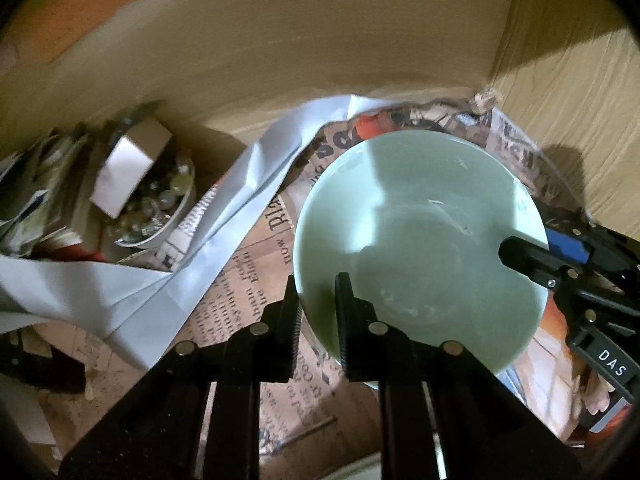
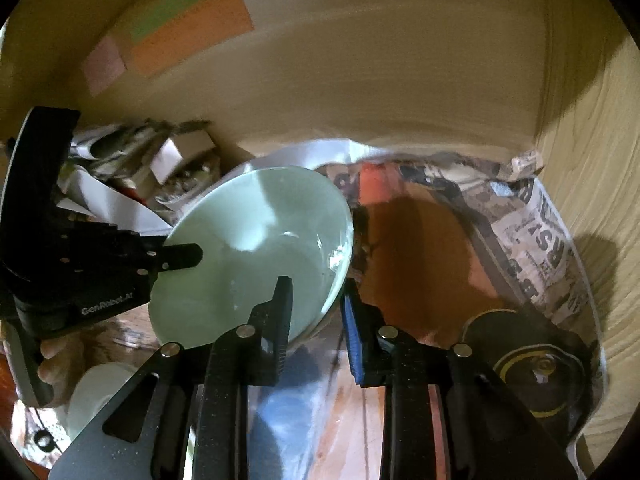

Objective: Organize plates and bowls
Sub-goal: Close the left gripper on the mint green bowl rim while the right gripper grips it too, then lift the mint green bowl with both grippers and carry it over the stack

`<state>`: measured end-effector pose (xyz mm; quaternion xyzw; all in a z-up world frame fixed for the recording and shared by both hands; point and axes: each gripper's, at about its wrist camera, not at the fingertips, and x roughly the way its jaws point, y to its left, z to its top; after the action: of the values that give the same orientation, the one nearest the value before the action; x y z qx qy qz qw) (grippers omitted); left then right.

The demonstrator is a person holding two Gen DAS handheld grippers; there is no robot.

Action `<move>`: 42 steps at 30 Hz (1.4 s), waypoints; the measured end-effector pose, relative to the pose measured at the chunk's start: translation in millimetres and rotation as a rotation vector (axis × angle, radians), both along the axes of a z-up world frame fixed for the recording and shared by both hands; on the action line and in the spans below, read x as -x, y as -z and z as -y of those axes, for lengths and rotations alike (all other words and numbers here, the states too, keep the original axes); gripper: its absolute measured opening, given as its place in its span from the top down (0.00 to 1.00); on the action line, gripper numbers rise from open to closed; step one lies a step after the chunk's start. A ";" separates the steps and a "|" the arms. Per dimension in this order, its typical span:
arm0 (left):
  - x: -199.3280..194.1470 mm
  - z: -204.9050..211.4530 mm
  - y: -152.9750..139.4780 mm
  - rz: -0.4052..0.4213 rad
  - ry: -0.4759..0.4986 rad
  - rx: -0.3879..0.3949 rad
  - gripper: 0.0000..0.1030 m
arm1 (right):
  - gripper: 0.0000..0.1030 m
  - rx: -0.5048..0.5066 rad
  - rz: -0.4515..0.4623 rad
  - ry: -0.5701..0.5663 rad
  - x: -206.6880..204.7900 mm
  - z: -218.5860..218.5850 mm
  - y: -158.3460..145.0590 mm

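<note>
Nearest your lens in the left view, the left gripper (image 1: 316, 312) is pinching the near rim of the bowl (image 1: 420, 236) — one finger inside the wall, one outside, at lower centre of the frame. The right gripper (image 2: 316, 312) does the same on the opposite rim; in its own view the blue pad (image 2: 352, 332) sits outside the wall at lower centre, the black finger inside. Both sets of jaws are clamped on the rim, not spread.

The bowl fills the middle right of the left view, over the newspaper (image 1: 240, 280) lining the shelf, tilted in the right view. It looks to be glazed ceramic — stiff, smooth, probably slippery and fairly heavy, and it will chip if knocked. Your two rim grips are the sensible hold; keep them level with each other so the thin wall does not slide out. A second bowl (image 1: 160, 204) full of clutter sits at left, well apart.
</note>
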<state>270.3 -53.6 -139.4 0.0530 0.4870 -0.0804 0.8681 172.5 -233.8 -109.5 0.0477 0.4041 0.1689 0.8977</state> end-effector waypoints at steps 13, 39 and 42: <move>66.9 -30.4 -51.4 0.163 -0.051 0.080 0.85 | 0.78 -0.030 0.145 -0.031 46.2 -24.2 -52.6; 202.3 -111.6 -84.5 0.382 -0.197 0.133 0.85 | 0.78 -0.094 0.204 -0.185 110.4 -105.7 -71.0; 213.8 -121.4 -82.4 0.388 -0.220 0.139 0.85 | 0.78 -0.096 0.200 -0.207 114.9 -117.5 -69.0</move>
<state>56.5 67.8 -57.0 -0.0459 0.3073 -0.0069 0.9505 57.6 -116.3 -40.5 0.0315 0.3068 0.2837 0.9080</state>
